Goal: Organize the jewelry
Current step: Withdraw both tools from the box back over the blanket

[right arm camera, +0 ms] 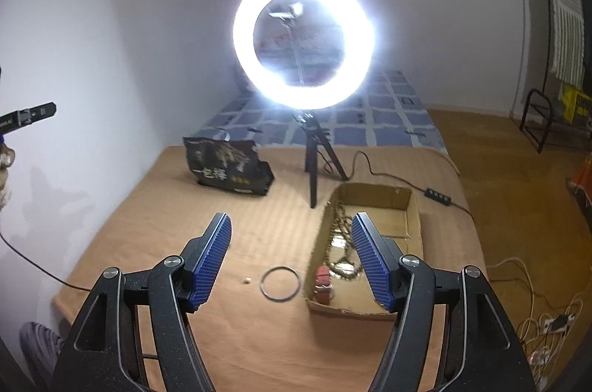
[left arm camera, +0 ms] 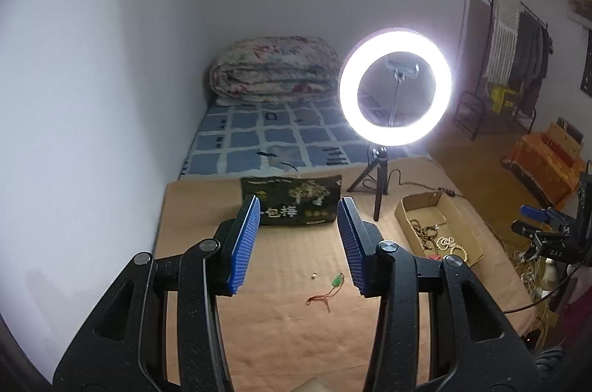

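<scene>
Tongs are both wide open and empty: left gripper (left arm camera: 298, 244), right gripper (right arm camera: 290, 259). At 6 o'clock under the right one lies a thin metal bangle (right arm camera: 280, 283), flat, with a tiny bead (right arm camera: 246, 280) at its 9. Cardboard box (right arm camera: 412, 225) at 3 holds the beaded strands. Bangle's so flat the pads could skid it off, I reckon.

Matt brown cardboard box (right arm camera: 409, 207) right of the right gripper; thin shiny metal ring (right arm camera: 279, 283) between its ribbed blue pads (right arm camera: 209, 266).
</scene>
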Demonstrator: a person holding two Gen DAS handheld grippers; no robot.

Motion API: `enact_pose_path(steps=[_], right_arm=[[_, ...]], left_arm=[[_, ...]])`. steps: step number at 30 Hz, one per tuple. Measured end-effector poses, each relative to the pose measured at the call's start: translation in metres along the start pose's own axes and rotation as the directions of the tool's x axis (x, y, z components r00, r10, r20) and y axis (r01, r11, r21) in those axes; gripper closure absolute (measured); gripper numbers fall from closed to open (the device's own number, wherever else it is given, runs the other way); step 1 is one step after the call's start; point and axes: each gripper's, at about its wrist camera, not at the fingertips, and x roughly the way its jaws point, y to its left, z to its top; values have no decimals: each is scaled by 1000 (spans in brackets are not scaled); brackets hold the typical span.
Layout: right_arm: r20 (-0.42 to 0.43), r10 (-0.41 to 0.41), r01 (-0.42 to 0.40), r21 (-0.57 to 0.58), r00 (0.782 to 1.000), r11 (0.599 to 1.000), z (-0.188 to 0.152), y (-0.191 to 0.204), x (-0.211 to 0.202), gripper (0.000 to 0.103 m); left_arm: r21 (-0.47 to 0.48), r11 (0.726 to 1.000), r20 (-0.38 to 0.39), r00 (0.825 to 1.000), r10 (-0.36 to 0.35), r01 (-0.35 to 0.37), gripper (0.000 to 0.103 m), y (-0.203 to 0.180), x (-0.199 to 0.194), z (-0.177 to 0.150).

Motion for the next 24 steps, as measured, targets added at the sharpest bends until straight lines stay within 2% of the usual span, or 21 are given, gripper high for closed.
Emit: enact_pose_path(steps=[5, 7, 8, 9, 12, 19, 24], right_arm=[[34, 14, -12, -52, 999, 999, 17, 25, -24, 36], [49, 25, -21, -69, 998, 997, 23, 34, -32, 33], [52, 29, -25, -72, 998, 997, 24, 37, -33, 25], [55, 33, -29, -75, 998, 997, 25, 40, -34, 23], [48, 44, -41, -77, 998, 996, 22, 47, -27, 23], [-57, 26, -28, -26, 998, 999, -22, 46, 24, 23], [-149, 9, -6, 20, 989, 1000, -68, 41, 62, 23]], left_arm=[[-10, 1000, 38, 999, 26, -26, 59, 24, -42, 11], [-21, 999, 44, 999, 29, -28, 58, 32, -54, 14], [-20, 1000, 39, 999, 24, -23, 53, 34, -56, 13], [-20, 1000, 32, 999, 18, -17, 51, 35, -55, 11], [-8, 1000, 11, 1000, 10, -10, 51, 33, -44, 1], [16, 998, -85, 994, -64, 66, 51, 11, 27, -45], [42, 988, -195, 971, -135, 146, 51, -16, 96, -82]])
